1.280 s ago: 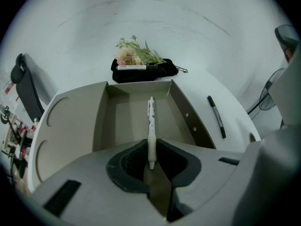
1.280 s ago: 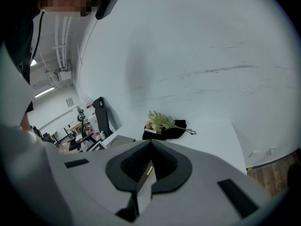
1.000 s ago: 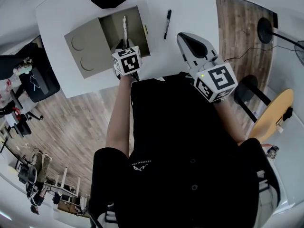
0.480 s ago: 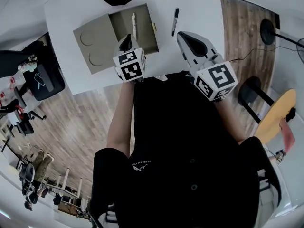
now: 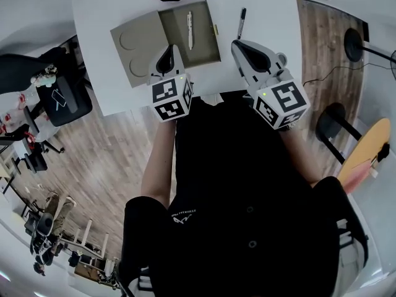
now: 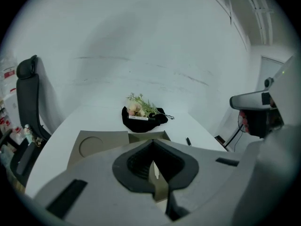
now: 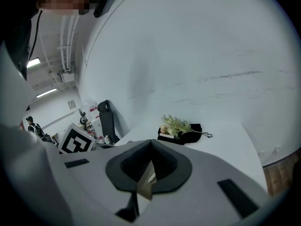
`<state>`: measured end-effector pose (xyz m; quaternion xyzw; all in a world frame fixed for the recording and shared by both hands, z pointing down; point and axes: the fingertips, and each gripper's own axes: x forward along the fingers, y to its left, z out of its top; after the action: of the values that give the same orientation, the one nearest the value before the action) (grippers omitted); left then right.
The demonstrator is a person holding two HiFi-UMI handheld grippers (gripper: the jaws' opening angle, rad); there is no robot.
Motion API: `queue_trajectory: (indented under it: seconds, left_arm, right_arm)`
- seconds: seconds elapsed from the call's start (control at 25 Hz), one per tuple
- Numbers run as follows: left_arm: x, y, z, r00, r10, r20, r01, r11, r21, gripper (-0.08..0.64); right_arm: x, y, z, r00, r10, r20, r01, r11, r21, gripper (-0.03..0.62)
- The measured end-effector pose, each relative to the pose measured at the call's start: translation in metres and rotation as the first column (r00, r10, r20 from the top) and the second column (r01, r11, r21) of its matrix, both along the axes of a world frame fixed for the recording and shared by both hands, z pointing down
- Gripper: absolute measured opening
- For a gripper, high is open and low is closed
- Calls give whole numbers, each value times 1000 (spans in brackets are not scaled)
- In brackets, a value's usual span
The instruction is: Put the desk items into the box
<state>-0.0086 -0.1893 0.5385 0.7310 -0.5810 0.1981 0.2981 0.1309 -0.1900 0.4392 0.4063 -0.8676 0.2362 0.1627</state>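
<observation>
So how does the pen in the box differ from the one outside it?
The white pen lies inside the box; the black pen lies on the bare table, to the right of the box. The white pen runs parallel to the box walls; the black pen is slightly tilted. Both lie flat, pointing roughly away from the person.

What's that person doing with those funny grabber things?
A person is packing desk things into a cardboard box on a white table. A white pen already lies inside; a black marker lies on the table beside it. The left tongs and right tongs are shut, holding nothing.
</observation>
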Motion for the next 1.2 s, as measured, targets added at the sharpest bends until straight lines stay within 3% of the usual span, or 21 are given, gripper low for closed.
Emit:
queue_trajectory:
  seconds: [0.32, 0.72, 0.92, 1.2]
  left_arm:
    - [-28, 32, -30, 999, 26, -27, -25, 998, 54, 8]
    - [-46, 50, -51, 991, 124, -49, -117, 985, 125, 8]
    - [-56, 56, -77, 982, 181, -45, -169, 965, 199, 8]
    - [-80, 58, -126, 973, 228, -32, -205, 921, 332, 8]
  right_arm:
    - [-32, 21, 1, 1000, 5, 0, -5, 1000, 3, -2]
    - [-59, 47, 4, 998, 63, 9, -63, 998, 16, -2]
    - [-74, 56, -8, 993, 112, 40, -115, 991, 69, -2]
    - [-94, 63, -43, 985, 159, 66, -168, 973, 159, -2]
